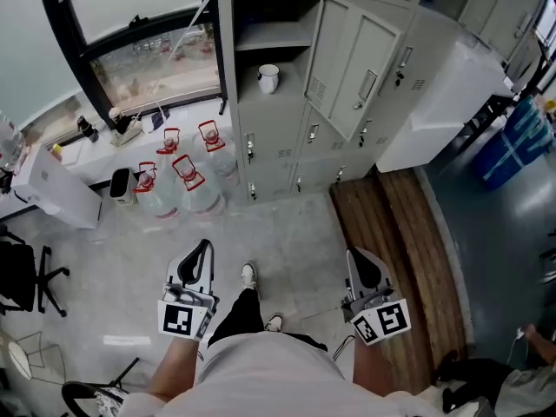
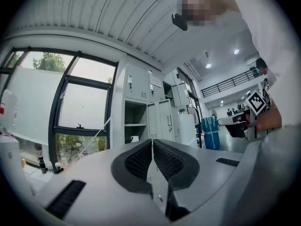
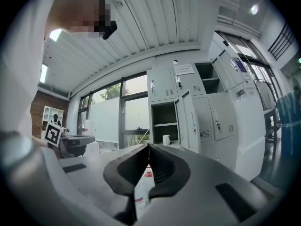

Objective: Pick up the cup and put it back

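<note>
Water jugs (image 1: 184, 185) are crowding the floor (image 1: 287, 233) beside the open locker (image 1: 228, 59), where the cup (image 1: 268, 78) is sitting on a shelf (image 1: 291, 94) (door (image 1: 356, 68) swung aside). The left gripper (image 1: 200, 252) and right gripper (image 1: 358, 261) are pointing level, both pressed together, empty

Glossy white cup (image 1: 268, 78), matt grey metal lockers (image 1: 271, 150), rough wooden planks (image 1: 401, 250)

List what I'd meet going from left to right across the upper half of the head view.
White box → water jugs → cup → open locker door → blue bin.
</note>
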A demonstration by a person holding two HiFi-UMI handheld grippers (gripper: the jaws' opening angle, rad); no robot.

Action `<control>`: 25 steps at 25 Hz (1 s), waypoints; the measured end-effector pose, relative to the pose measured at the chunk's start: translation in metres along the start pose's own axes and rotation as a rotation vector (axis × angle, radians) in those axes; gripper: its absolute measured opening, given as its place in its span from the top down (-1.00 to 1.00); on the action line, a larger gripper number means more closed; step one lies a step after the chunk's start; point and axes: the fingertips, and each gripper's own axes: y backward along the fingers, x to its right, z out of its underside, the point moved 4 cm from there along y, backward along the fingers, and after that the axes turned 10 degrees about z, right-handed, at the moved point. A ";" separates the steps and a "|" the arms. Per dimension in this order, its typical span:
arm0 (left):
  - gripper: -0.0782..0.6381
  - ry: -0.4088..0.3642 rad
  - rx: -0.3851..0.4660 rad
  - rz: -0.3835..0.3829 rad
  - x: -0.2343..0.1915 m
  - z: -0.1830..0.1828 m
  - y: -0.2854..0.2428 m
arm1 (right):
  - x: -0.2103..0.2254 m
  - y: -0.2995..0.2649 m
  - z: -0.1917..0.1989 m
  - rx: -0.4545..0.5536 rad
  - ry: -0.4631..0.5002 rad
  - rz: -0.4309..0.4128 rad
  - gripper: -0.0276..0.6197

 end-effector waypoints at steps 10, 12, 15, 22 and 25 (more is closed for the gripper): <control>0.70 0.034 0.058 0.113 -0.041 0.009 -0.119 | 0.042 -0.076 -0.002 -0.046 0.033 0.073 0.86; 0.70 0.037 0.056 0.126 -0.060 0.007 -0.143 | 0.044 -0.107 -0.008 -0.050 0.039 0.069 0.86; 0.70 0.050 0.048 0.144 -0.092 0.010 -0.175 | 0.045 -0.153 -0.016 -0.051 0.047 0.063 0.86; 0.70 0.074 0.071 0.178 -0.157 0.009 -0.235 | 0.038 -0.238 -0.024 -0.072 0.056 0.052 0.86; 0.70 0.093 0.075 0.192 -0.165 0.011 -0.258 | 0.044 -0.259 -0.023 -0.083 0.055 0.053 0.86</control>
